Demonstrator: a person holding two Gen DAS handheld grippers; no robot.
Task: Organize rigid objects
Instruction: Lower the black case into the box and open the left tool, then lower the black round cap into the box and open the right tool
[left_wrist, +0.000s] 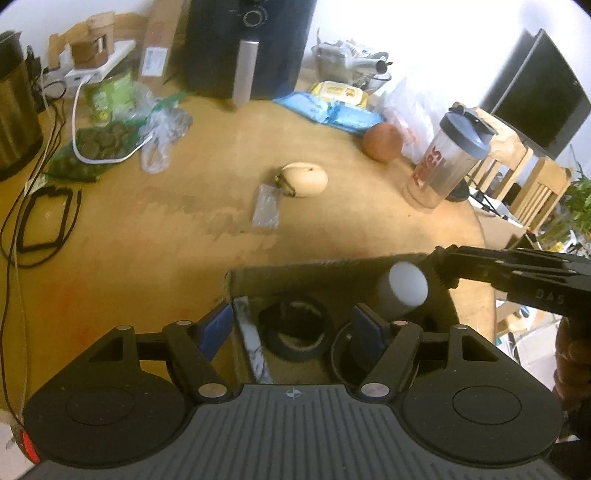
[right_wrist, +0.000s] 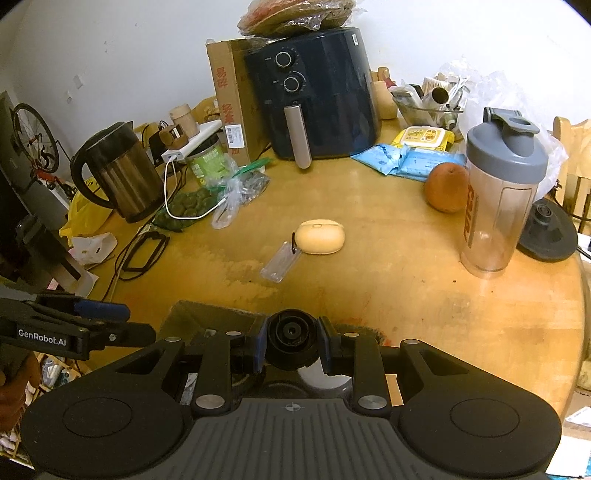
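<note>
Your right gripper (right_wrist: 292, 345) has its blue-padded jaws closed partway around a small cylinder with a black ribbed end and a white body (right_wrist: 292, 334); the pads press on its two sides, and in the left wrist view that same cylinder (left_wrist: 404, 291) hangs tilted over the right side of the open brown cardboard box (left_wrist: 332, 266). The box sits at the near edge of the round wooden table (right_wrist: 406, 280). Inside it lie a roll of black tape (left_wrist: 295, 332) and, against the left wall, a flat pale strip that cannot be identified. Your left gripper (left_wrist: 291, 332) is held above the box with its jaws well apart and nothing between the pads; one finger is outside the left wall, the other over the interior. Toward the middle of the table rests a cream oval case (right_wrist: 320, 236) with a clear plastic tag (right_wrist: 280, 262) clipped to it. Toward the right edge stand a clear shaker bottle with a grey lid (right_wrist: 496, 195) and, just beside it, a round orange fruit (right_wrist: 443, 187). At the far edge stands a dark blue air fryer with a silver handle (right_wrist: 317, 96), and at the left edge a steel electric kettle (right_wrist: 118, 173).
</note>
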